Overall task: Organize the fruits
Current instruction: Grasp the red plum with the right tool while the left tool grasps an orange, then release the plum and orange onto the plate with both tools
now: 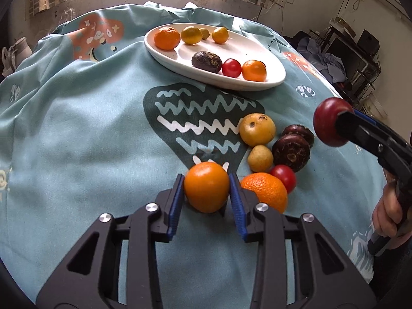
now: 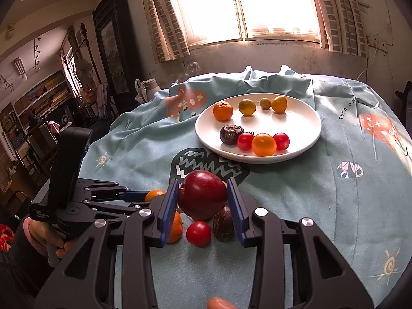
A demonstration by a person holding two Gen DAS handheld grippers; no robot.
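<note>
Tablecloth, pale blue with printed shapes, covers everything under my tools, and the white plate sits on it toward the window. Seven or eight fruits lie on that plate, among them a mandarin and two cherry tomatoes. Nearer me than the plate, my right gripper has its blue pads pressed on a dark red plum, held above the cloth. My left gripper is closed against a small orange beside the loose pile short of the plate.
</note>
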